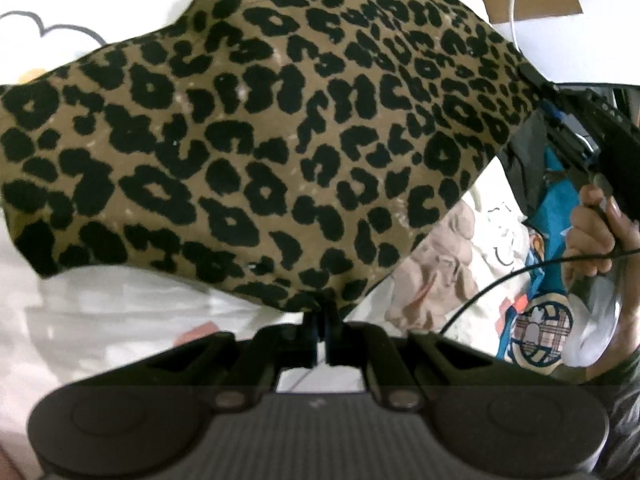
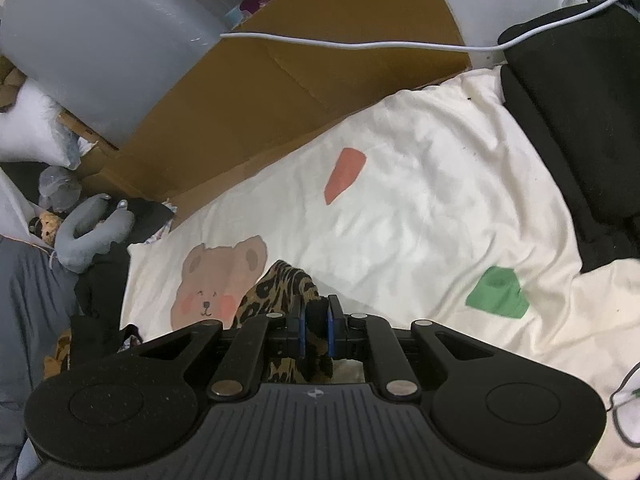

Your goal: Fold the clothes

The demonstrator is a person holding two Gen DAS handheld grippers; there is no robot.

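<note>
A leopard-print garment (image 1: 256, 132) hangs stretched in the air and fills most of the left wrist view. My left gripper (image 1: 322, 312) is shut on its lower edge. At the upper right of that view my right gripper (image 1: 530, 74) pinches the garment's far corner, held by a person's hand (image 1: 596, 232). In the right wrist view, my right gripper (image 2: 317, 314) is shut on a bunched piece of the leopard-print garment (image 2: 276, 288), above the white bedsheet (image 2: 400, 208).
The white bedsheet (image 1: 100, 312) carries a bear print (image 2: 216, 280) and coloured patches. Cardboard (image 2: 320, 76) stands along its far edge. A black cushion (image 2: 580, 120) lies at the right. A grey plush toy (image 2: 92, 228) and a clothes pile sit at the left. A white cable (image 2: 360, 44) crosses above.
</note>
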